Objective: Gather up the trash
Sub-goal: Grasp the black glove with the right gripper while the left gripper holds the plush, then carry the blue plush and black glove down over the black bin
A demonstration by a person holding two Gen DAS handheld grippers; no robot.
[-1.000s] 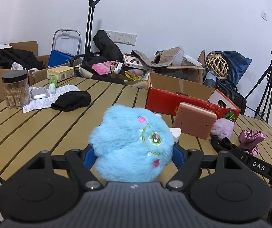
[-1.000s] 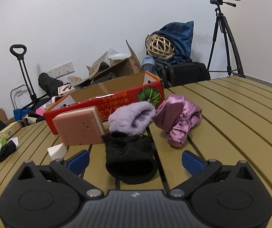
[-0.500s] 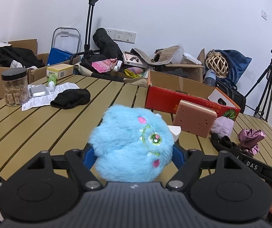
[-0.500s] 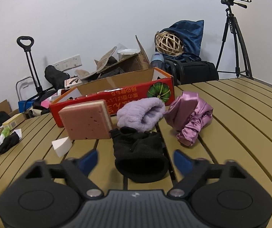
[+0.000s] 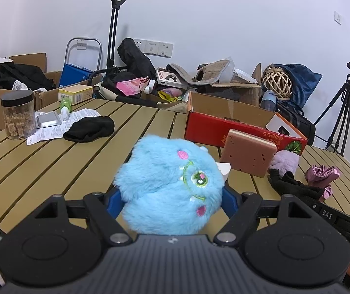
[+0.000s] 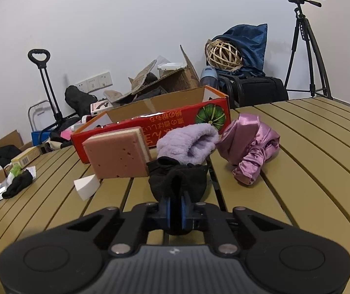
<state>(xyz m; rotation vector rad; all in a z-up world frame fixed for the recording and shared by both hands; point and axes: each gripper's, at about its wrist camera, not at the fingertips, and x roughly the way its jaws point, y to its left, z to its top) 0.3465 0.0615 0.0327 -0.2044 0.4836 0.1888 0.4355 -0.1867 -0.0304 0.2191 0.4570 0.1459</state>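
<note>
White wall is seen behind a wooden table (image 5: 52, 161) made of long tan slats, with boxes and bags piled at its far side. On the table, the left tongs (image 5: 172, 197) are closed on a fluffy blue toy (image 5: 170, 186), which is pressed between the two blue pads. The right tongs (image 6: 175, 207) are squeezed almost fully together, and a black cloth (image 6: 178, 180) is pinched between the pads, bunched up on the slats. Just behind the black cloth, a pink sponge (image 6: 116, 156) is leaned against a red box (image 6: 150, 122). A fuzzy purple sock (image 6: 187, 144) is found beside the sponge, and a shiny pink cloth (image 6: 248, 147) is laid to its right. A small white wedge (image 6: 86, 187) is seen near the sponge.
</note>
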